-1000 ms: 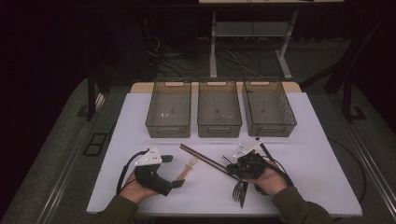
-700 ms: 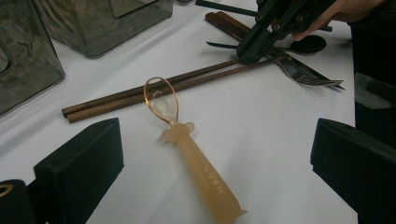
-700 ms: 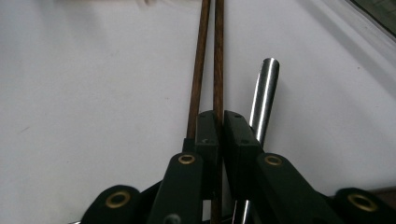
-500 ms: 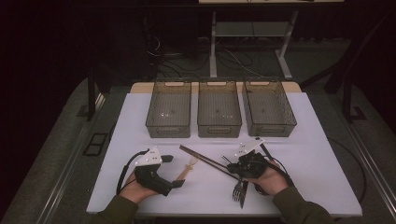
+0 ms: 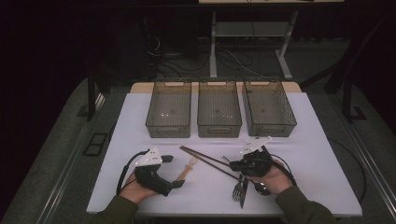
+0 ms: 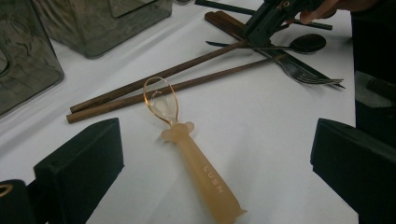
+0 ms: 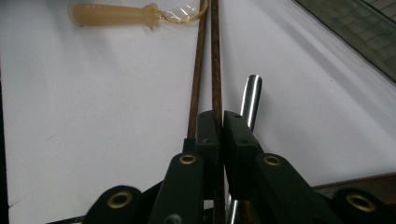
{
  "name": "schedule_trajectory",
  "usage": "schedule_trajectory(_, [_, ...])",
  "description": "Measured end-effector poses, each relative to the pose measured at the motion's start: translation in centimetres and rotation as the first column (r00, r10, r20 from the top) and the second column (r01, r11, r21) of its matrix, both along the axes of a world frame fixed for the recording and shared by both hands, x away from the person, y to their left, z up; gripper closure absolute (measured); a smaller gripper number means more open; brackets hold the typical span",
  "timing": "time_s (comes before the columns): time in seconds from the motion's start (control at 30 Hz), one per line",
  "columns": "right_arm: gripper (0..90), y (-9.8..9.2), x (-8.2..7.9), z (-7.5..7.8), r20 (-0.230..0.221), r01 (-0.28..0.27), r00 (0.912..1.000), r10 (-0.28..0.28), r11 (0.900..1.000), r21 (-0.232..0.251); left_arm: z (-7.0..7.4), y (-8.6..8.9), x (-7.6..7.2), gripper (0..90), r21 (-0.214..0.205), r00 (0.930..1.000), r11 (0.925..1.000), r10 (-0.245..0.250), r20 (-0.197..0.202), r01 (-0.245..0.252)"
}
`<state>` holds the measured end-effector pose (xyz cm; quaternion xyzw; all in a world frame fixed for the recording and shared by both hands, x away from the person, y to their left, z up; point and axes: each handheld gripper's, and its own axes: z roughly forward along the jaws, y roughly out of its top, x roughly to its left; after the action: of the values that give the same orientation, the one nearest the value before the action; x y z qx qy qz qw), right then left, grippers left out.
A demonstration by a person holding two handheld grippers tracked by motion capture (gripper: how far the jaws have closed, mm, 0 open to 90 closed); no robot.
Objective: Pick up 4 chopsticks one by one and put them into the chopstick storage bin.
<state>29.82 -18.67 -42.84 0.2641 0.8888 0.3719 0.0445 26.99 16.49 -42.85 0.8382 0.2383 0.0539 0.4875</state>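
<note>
Right gripper view: right gripper pinching one brown chopstick. Left gripper spread wide around amber spoon, not touching.

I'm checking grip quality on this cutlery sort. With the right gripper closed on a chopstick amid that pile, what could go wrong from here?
The right gripper pinches one chopstick; its twin lies alongside, outside the jaws, and may be left behind or dragged. The chopsticks cross the fork and metal handle, so lifting could flick those aside. The far ends lie against the amber spoon, which a sweep might knock. A grip this near one end could let the stick pivot.
</note>
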Motion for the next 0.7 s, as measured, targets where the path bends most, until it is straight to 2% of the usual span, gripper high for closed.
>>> schedule_trajectory(0.4, [84.9,-1.0,-0.2,0.9,-0.004,0.000,1.0000,0.000,0.9992,0.040,0.0,0.0,0.0,1.3,0.000,1.0000,1.0000,0.000,0.000,0.000])
schedule_trajectory(0.7, [85.0,-1.8,-0.2,1.4,-0.006,0.024,0.9997,-0.024,0.9970,0.074,0.0,0.0,0.0,1.3,-0.003,1.0000,1.0000,0.000,0.001,0.000])
